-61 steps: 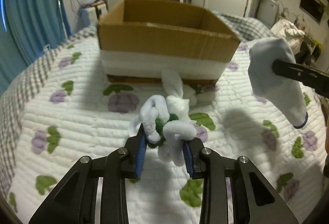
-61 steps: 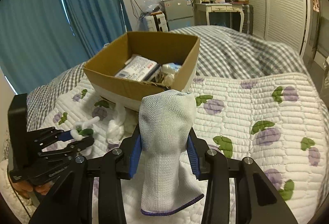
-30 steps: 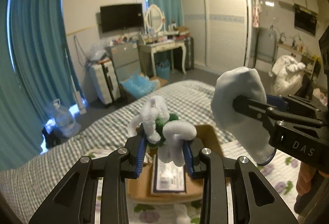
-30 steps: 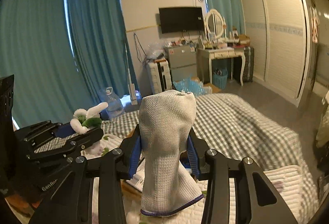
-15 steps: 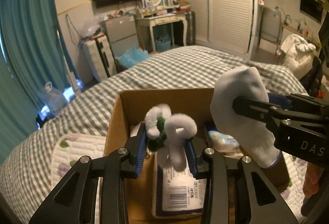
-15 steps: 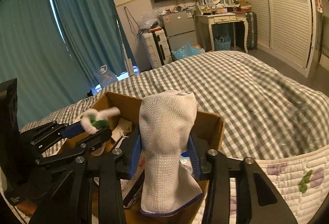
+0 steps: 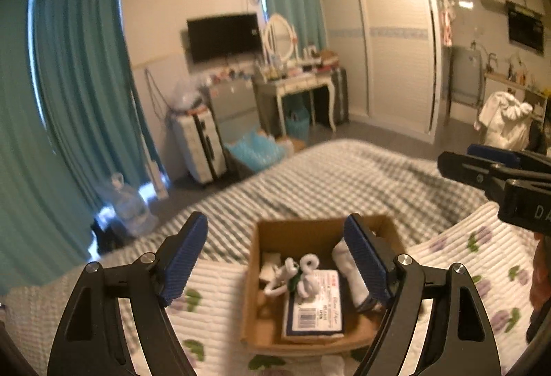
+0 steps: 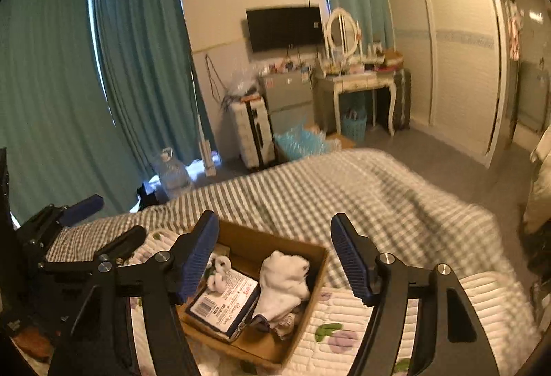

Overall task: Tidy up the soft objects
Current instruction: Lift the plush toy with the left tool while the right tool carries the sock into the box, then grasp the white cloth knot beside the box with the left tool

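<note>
both grippers spread, empty | left gripper [image 7: 275,255] right gripper [image 8: 273,255] above brown cardboard box [image 7: 322,226] | white knit glove [image 8: 284,281], white-green fuzzy toy [image 7: 298,274] inside, below-ahead

The box [image 7: 261,279] is plain matt cardboard, sitting on a quilted cloth bedspread [image 7: 213,310]. White glove [image 8: 284,276] looks like knit fabric, the toy [image 7: 303,276] fuzzy, gripper pads [image 7: 184,252] ribbed.

Half a second ago the left hand-held gripper [image 7: 275,258] clamped the white-and-green fuzzy pipe-cleaner toy [image 7: 299,276]; now its jaws stand wide apart and the toy lies inside the brown cardboard box [image 7: 255,303], on the white labelled packet [image 7: 315,303]. The right hand-held gripper [image 8: 273,253] has likewise let go of the white knitted glove [image 8: 284,279], which lies crumpled in the box's right side. Both hand-held grippers have risen above the box.
</note>
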The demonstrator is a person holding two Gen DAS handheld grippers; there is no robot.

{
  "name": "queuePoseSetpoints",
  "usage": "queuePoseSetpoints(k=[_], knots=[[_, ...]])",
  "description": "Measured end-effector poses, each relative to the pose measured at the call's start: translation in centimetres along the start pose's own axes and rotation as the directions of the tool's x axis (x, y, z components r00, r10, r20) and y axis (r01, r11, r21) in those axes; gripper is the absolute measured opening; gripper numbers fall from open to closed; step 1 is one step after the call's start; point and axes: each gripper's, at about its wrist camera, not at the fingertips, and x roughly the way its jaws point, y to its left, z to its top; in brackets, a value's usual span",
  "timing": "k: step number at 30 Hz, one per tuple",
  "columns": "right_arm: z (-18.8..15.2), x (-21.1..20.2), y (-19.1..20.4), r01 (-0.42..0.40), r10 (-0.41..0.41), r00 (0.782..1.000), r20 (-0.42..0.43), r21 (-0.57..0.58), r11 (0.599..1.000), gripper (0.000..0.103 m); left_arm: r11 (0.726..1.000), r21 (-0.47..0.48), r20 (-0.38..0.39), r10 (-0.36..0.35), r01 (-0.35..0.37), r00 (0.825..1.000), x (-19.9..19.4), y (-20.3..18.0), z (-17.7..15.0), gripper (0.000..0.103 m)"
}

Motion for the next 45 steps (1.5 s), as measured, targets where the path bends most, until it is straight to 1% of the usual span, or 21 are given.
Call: queuePoseSetpoints(k=[2,3,4,5,7,10,13,15,17,22,25,27,32,36,38,39,40,41,42,43,45], knots=[[0.8,-3.3,0.6,0.005,-0.005,1.000,0.029,-0.019,1.000,0.074,1.000,-0.002,0.035,0.007,-0.007,0.999,-2.9,0.2,0.7,0.083],[1.1,-5.3,0.9,0.006,-0.004,0.999,0.045,-0.032,0.999,0.077,1.000,-0.005,0.050,0.010,-0.010,0.999,-4.5,0.3,1.0,0.087],[1.4,-6.7,1.1,0.008,-0.006,0.999,0.053,-0.045,0.999,0.082,1.000,-0.011,0.061,0.015,-0.014,0.998,-5.6,0.4,1.1,0.097],[1.4,-7.7,1.4,0.011,-0.008,0.998,0.058,-0.054,0.998,0.084,1.000,-0.020,0.079,0.024,-0.022,0.997,-6.9,0.5,1.1,0.099],[1.2,-10.5,2.0,0.022,-0.016,0.997,0.075,-0.082,0.996,0.096,0.999,-0.039,0.109,0.039,-0.035,0.993,-9.2,0.5,1.0,0.099],[0.0,-12.8,2.0,0.013,-0.005,0.997,0.081,-0.099,0.995,0.102,0.996,-0.059,0.098,0.065,-0.059,0.993,-10.8,0.4,0.0,0.099],[-2.1,-13.2,1.7,-0.006,0.011,0.999,0.048,-0.108,0.994,0.103,0.995,-0.061,0.072,0.084,-0.080,0.994,-11.1,0.1,-2.0,0.099],[-3.9,-12.5,1.4,-0.009,0.010,1.000,0.013,-0.120,0.993,0.103,0.992,-0.065,0.039,0.108,-0.105,0.993,-10.7,-0.3,-3.9,0.099],[-5.9,-11.4,1.1,-0.003,0.001,1.000,-0.016,-0.132,0.991,0.103,0.991,-0.073,-0.001,0.110,-0.110,0.994,-9.6,-0.6,-5.6,0.099],[-11.2,-6.7,0.6,-0.005,-0.013,0.994,-0.112,-0.156,0.988,0.103,0.987,-0.100,-0.114,0.112,-0.124,0.987,-5.2,-1.4,-10.9,0.098],[-14.1,-3.4,0.1,-0.018,-0.005,0.985,-0.172,-0.132,0.991,0.103,0.985,-0.133,-0.198,0.081,-0.109,0.977,-2.1,-1.9,-14.2,0.097],[-15.7,-1.3,-0.2,-0.019,-0.005,0.979,-0.204,-0.118,0.993,0.103,0.983,-0.147,-0.251,0.067,-0.106,0.966,0.2,-2.4,-16.1,0.097],[-18.4,2.6,-0.7,-0.027,0.008,0.972,-0.235,-0.078,0.997,0.103,0.984,-0.165,-0.329,0.012,-0.071,0.944,3.6,-3.5,-19.7,0.097],[-19.9,4.7,-1.4,-0.034,0.022,0.966,-0.257,-0.043,0.999,0.103,0.988,-0.154,-0.373,-0.051,-0.007,0.927,5.7,-4.8,-21.7,0.096],[-20.3,5.5,-1.7,-0.037,0.028,0.962,-0.271,-0.029,0.999,0.103,0.991,-0.132,-0.377,-0.070,0.022,0.923,6.4,-5.5,-22.0,0.086],[-20.4,5.7,-1.9,-0.035,0.026,0.961,-0.276,-0.027,0.999,0.103,0.992,-0.123,-0.383,-0.085,0.040,0.920,6.8,-5.7,-22.1,0.072],[-20.5,5.8,-1.9,-0.029,0.021,0.960,-0.279,-0.026,0.999,0.103,0.992,-0.117,-0.391,-0.098,0.056,0.915,7.2,-5.9,-22.2,0.061],[-20.6,5.9,-2.0,-0.025,0.017,0.960,-0.280,-0.025,0.999,0.103,0.991,-0.114,-0.400,-0.112,0.072,0.910,7.5,-6.0,-22.3,0.056],[-20.7,6.0,-2.0,-0.024,0.016,0.959,-0.284,-0.025,0.999,0.103,0.989,-0.117,-0.403,-0.135,0.095,0.905,7.7,-6.1,-22.4,0.043],[-20.8,6.1,-1.9,-0.023,0.015,0.957,-0.288,-0.025,0.999,0.103,0.985,-0.123,-0.403,-0.159,0.119,0.901,7.7,-6.1,-22.5,0.033],[-21.0,6.2,-1.6,-0.019,0.009,0.956,-0.292,-0.030,0.999,0.103,0.981,-0.128,-0.391,-0.187,0.148,0.901,7.2,-6.0,-22.5,0.028]])
